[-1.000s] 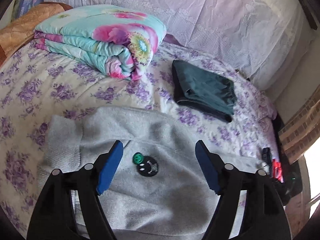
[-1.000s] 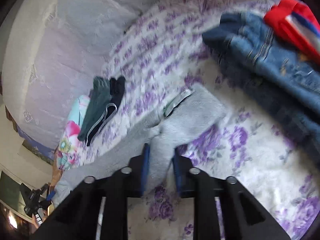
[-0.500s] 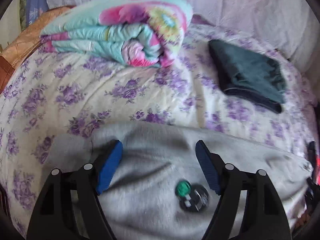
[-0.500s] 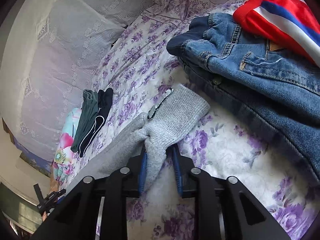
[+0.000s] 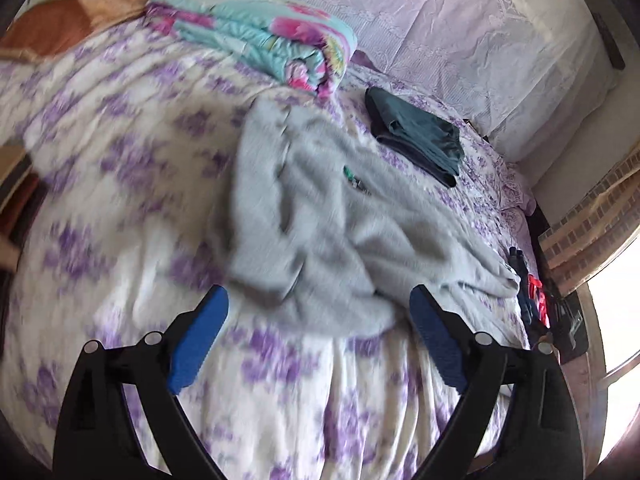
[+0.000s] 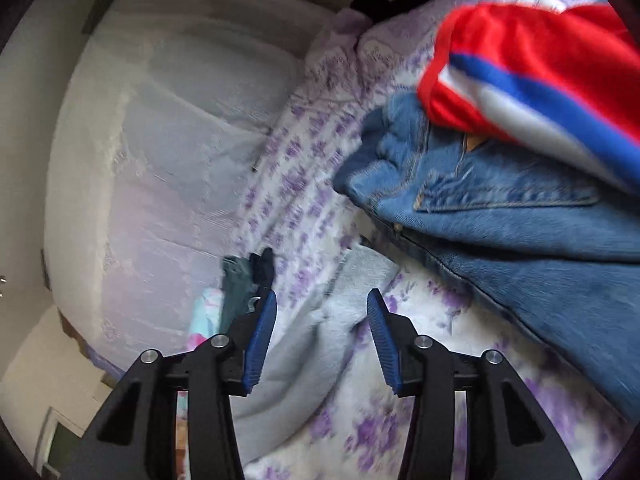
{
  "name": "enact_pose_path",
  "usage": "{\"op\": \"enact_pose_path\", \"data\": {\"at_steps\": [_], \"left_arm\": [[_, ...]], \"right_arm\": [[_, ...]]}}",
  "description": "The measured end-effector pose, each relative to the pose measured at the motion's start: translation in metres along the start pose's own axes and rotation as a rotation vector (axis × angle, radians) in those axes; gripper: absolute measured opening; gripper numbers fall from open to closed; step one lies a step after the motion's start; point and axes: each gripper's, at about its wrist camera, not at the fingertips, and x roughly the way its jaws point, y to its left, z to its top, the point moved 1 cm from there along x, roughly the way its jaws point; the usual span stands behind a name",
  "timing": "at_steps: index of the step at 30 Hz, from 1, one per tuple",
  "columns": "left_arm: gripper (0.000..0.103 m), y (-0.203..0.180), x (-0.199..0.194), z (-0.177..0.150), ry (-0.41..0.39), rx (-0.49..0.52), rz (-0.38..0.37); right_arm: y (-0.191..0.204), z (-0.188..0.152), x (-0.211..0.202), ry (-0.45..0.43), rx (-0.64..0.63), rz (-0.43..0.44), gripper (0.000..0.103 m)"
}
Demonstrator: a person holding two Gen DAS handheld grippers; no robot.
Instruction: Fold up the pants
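left gripper (image 5: 318, 338): jaws opening wide, nothing between the blue pads; it hangs over bare floral sheet just short of the grey pants' near edge.
right gripper (image 6: 322, 338): jaws opening, letting go; a strip of the grey pants lies in the gap between the pads, but neither pad presses on it.
grey pants (image 5: 340, 220): lying on the bedsheet (image 5: 120, 152) in a loose, rumpled heap, folded over on themselves with a bulging near fold; one end trails toward the edge of the bed, seen in the right wrist view as a grey band (image 6: 320, 320) running under the gripper.
how the pants should handle: soft, thick fleece-like knit, light and limp. They will sag and bunch rather than hold a crease, and should grip well, not slip.
where to take hold: judged best at the far corners of the heap, pinching both layers at an edge or hem; grabbing mid-panel would only lift a hump.
small green tag (image 5: 347, 170): on top of the pants, near their middle; too blurred to read.
dark green folded garment (image 5: 420, 144): just beyond the pants, apart from them.
floral quilt (image 5: 256, 36): rolled up, beyond the pants' far end and close to it.
blue jeans (image 6: 500, 216): near the pants' trailing end, a red striped garment (image 6: 532, 76) on top of them.
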Motion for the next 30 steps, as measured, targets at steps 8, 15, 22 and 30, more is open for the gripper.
{"op": "enact_pose_path", "data": {"at_steps": [8, 15, 22, 30], "left_arm": [[0.089, 0.009, 0.048, -0.003, 0.058, -0.066, -0.067], [0.063, 0.016, 0.072, 0.018, -0.084, -0.062, -0.054], [0.049, 0.046, 0.072, 0.018, -0.08, -0.185, -0.165], [0.049, 0.043, 0.071, 0.016, -0.093, -0.164, -0.127]], "right_arm": [[0.036, -0.046, -0.104, 0.129, -0.195, -0.123, 0.065], [0.008, -0.094, -0.165, 0.3, -0.172, -0.241, 0.065], [0.004, -0.157, -0.137, 0.514, -0.132, -0.105, 0.066], [0.088, -0.083, -0.025, 0.352, -0.267, 0.017, 0.066]]}}
